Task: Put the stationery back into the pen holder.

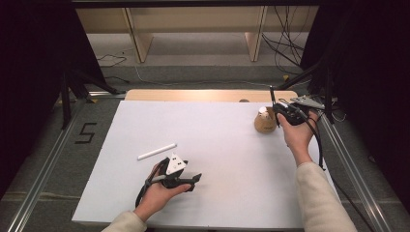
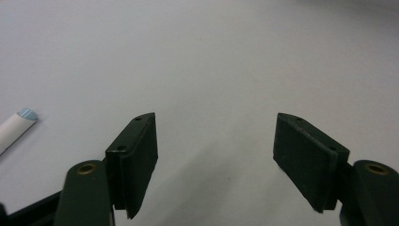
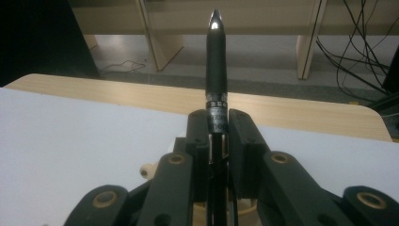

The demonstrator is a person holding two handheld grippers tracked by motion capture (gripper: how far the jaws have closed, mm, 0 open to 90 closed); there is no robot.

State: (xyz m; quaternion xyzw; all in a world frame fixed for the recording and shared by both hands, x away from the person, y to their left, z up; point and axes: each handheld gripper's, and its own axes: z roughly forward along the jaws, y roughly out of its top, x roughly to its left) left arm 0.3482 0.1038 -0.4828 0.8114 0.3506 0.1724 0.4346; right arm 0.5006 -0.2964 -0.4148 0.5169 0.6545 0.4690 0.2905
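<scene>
White sheet (image 1: 217,145) covers most of the table, with a bare wood strip (image 1: 208,94) along the far edge. A white cylinder (image 1: 157,151), cap-like with a pale blue end in the left gripper view (image 2: 14,127), lies flat on the sheet left of centre, toward the near-left part, just beyond the left gripper (image 1: 191,181). A tan rounded wooden holder (image 1: 265,122) with a white top stands near the far-right corner, just beside the right gripper (image 1: 275,104); nothing lies between the two hands. The right gripper has its jaws clamped on a black pen (image 3: 216,70): slim dark barrel, shiny pointed tip, silver band with small print at the jaw tips, pointing up and away over the far-right part of the table. In the high view the pen is a thin dark line (image 1: 272,96) above the holder. The left gripper rests low near the near edge, jaws spread wide with nothing between them, only bare sheet. The pen's lower end is hidden between the jaws, its print is too small to read, and the holder is mostly hidden under the right gripper in its own view.
</scene>
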